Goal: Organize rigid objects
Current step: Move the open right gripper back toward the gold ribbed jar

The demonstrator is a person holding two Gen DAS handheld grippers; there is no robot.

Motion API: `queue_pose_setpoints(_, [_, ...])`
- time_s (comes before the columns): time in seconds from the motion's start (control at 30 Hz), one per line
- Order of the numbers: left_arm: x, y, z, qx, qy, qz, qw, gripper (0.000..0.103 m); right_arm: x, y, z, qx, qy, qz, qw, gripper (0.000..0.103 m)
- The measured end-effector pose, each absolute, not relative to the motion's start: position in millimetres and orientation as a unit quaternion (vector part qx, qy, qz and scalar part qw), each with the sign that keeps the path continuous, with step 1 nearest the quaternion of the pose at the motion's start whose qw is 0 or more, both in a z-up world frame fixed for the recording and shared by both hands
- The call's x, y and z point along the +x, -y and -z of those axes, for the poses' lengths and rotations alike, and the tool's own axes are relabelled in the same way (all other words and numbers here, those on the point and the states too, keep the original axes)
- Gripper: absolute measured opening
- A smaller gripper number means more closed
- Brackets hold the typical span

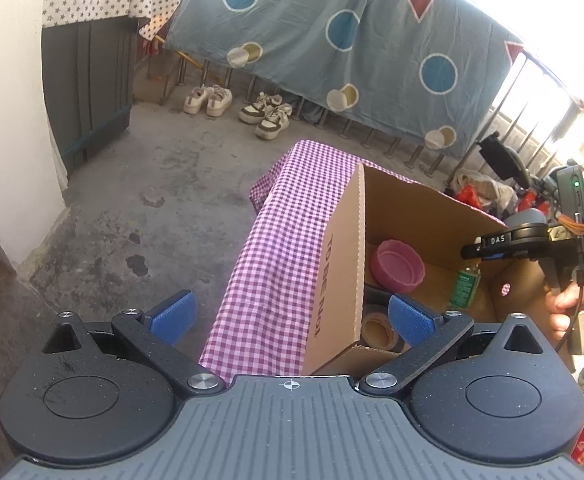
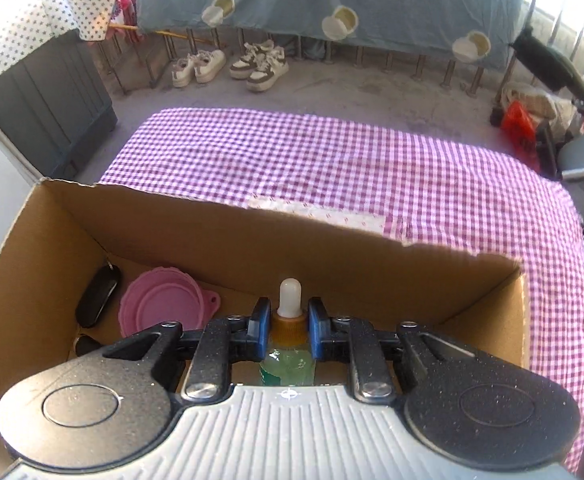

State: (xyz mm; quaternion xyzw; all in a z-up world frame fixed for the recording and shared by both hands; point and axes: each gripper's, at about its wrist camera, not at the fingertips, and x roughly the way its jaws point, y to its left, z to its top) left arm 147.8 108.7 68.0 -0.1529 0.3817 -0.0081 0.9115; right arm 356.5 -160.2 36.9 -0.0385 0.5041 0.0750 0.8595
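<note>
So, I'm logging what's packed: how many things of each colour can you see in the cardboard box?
Pink: 1, bowl
Green: 1, dropper bottle
Black: 2, key fob, small black thing
Tan: 1, tape roll
Total: 5

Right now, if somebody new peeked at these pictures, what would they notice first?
Probably the small green glass dropper bottle with its white rubber bulb, pinched by the right gripper inside the open brown cardboard box. Next, the round pink plastic bowl at the box's left end. Then the purple-and-white checked tablecloth under the box.
</note>
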Motion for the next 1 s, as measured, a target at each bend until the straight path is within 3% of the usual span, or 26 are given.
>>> queue_pose_setpoints(0.27, [143.4,-105.9,-69.9,-0.145,-0.38,0.012,0.913,0.103,362.8,136.7,-37.7,-0.083,-0.477,-0.082,0.871,0.021])
queue_pose_setpoints(0.53, [136.5,-104.4,-73.9,-0.143,-0.375,0.005,0.916,0.102,362.2,150.1,-42.4,-0.036,-0.498,-0.083,0.863,0.025])
queue_pose_setpoints(0.67, [130.7,-96.2,-77.3,-0.138,-0.374,0.01,0.917,0.102,349.2,169.8,-57.4,0.018,-0.49,-0.087,0.867,0.045])
queue_pose_setpoints(0.87, [113.3,-86.4,-85.4,-0.119,-0.361,0.037,0.924,0.102,285.9,216.2,-100.1,0.122,-0.455,-0.123,0.874,0.048])
queue_pose_setpoints(1.0, [100.0,-72.5,-88.5,-0.097,-0.357,0.079,0.926,0.102,215.3,248.1,-119.6,0.171,-0.42,-0.148,0.879,0.059])
